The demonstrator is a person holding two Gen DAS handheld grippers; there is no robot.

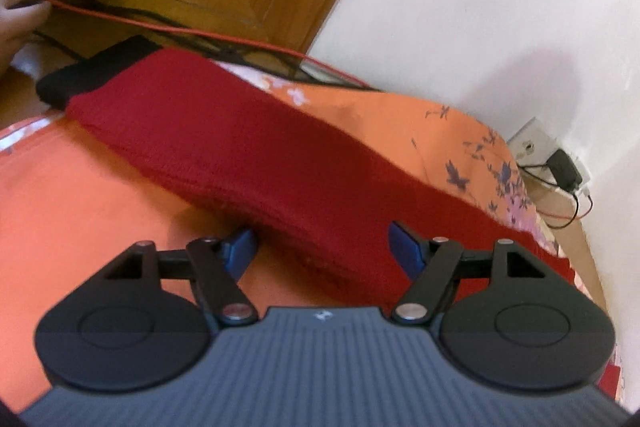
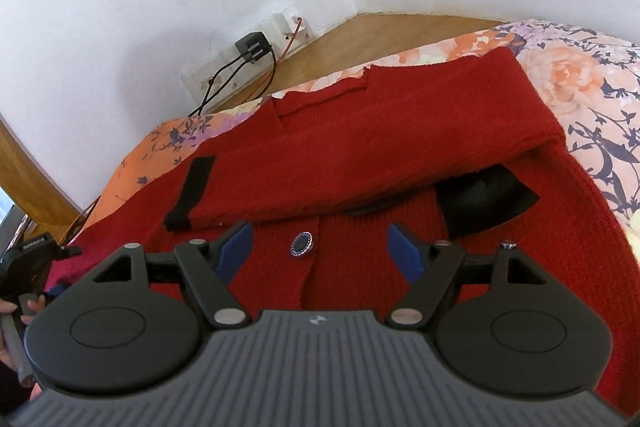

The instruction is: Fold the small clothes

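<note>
The red cardigan lies flat on the floral bedsheet, 1 black-cuffed sleeve folded across its front. Both the left gripper and right gripper hover just above it, fingers spread, holding nothing.

The cardigan lies on the bedsheet, one sleeve folded across its front.

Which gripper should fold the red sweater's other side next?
Probably the left gripper: it is open at the red sweater's unfolded edge. The right gripper hangs over its middle.
</note>
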